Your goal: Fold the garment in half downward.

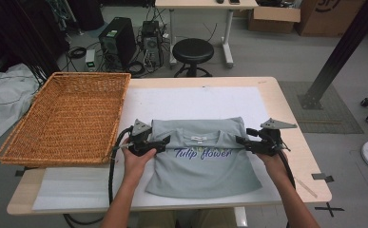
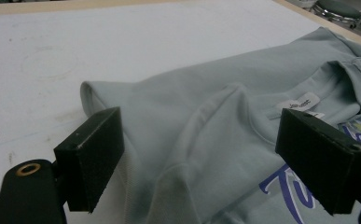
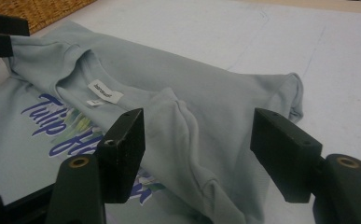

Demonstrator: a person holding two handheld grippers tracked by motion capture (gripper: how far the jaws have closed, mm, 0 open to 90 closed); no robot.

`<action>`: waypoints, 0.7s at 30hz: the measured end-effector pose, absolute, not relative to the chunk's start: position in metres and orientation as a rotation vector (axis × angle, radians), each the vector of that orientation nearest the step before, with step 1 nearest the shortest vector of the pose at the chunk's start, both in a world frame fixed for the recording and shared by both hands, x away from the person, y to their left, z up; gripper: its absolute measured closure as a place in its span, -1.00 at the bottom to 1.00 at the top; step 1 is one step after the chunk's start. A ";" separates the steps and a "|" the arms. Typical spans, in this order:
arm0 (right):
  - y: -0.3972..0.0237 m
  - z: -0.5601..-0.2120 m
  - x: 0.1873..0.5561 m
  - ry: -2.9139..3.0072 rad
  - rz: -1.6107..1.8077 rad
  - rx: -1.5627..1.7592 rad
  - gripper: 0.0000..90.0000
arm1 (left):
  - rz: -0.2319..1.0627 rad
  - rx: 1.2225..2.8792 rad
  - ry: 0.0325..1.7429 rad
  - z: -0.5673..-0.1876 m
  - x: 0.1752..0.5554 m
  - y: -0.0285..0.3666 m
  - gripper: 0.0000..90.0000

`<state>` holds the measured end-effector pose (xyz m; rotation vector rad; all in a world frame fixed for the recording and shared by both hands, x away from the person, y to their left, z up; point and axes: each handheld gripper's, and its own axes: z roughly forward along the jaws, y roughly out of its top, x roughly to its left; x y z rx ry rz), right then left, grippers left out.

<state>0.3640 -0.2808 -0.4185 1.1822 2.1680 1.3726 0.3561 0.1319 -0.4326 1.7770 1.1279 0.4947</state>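
A pale grey-blue T-shirt (image 1: 203,164) printed "Tulip flower" in blue lies on the white mat (image 1: 191,102), its top part folded down over the collar. My left gripper (image 1: 161,141) is at the shirt's left edge. In the left gripper view it (image 2: 201,149) stands open, with a loose fold of the shirt (image 2: 206,107) between the jaws and untouched by the pads. My right gripper (image 1: 242,141) is at the shirt's right edge. It (image 3: 204,149) is open too, the sleeve fold (image 3: 192,121) lying slack between its jaws. A white neck label (image 3: 105,91) shows.
An empty wicker basket (image 1: 62,114) sits on the table's left part and overhangs its edge. The wooden table (image 1: 288,114) ends close to my right hand. On the floor beyond are a black stool (image 1: 192,50), computer towers (image 1: 117,40) and cables.
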 end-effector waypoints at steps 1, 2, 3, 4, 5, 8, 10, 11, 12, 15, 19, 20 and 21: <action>-0.279 -0.419 0.364 2.170 1.370 1.183 -0.27 | 0.495 1.786 1.111 -0.433 0.355 0.131 -0.64; -0.278 -0.419 0.364 2.172 1.365 1.181 -0.30 | 0.494 1.794 1.099 -0.433 0.355 0.130 -0.64; -0.277 -0.419 0.364 2.175 1.360 1.174 -0.34 | 0.508 1.802 1.101 -0.433 0.355 0.128 -0.63; -0.275 -0.420 0.365 2.181 1.352 1.172 -0.37 | 0.519 1.814 1.096 -0.433 0.355 0.128 -0.60; -0.274 -0.421 0.366 2.191 1.340 1.176 -0.41 | 0.529 1.827 1.095 -0.434 0.356 0.127 -0.50; -0.268 -0.429 0.374 2.236 1.235 1.198 -0.45 | 0.499 1.852 1.118 -0.438 0.360 0.127 -0.06; -0.264 -0.433 0.376 2.256 1.166 1.187 -0.17 | 0.445 1.861 1.133 -0.440 0.361 0.128 0.18; -0.263 -0.435 0.375 2.268 1.140 1.169 0.20 | 0.416 1.862 1.128 -0.441 0.360 0.128 0.33; -0.262 -0.436 0.374 2.275 1.117 1.155 0.52 | 0.384 1.858 1.119 -0.440 0.359 0.129 0.41; -0.266 -0.436 0.371 2.272 1.152 1.151 0.90 | 0.332 1.844 1.087 -0.436 0.355 0.133 0.62; -0.274 -0.429 0.359 2.265 1.225 1.126 0.94 | 0.263 1.809 1.057 -0.431 0.345 0.142 0.75; -0.277 -0.427 0.355 2.261 1.260 1.116 0.94 | 0.245 1.800 1.048 -0.431 0.341 0.145 0.76; -0.279 -0.424 0.349 2.266 1.306 1.093 0.94 | 0.225 1.794 1.036 -0.431 0.336 0.147 0.77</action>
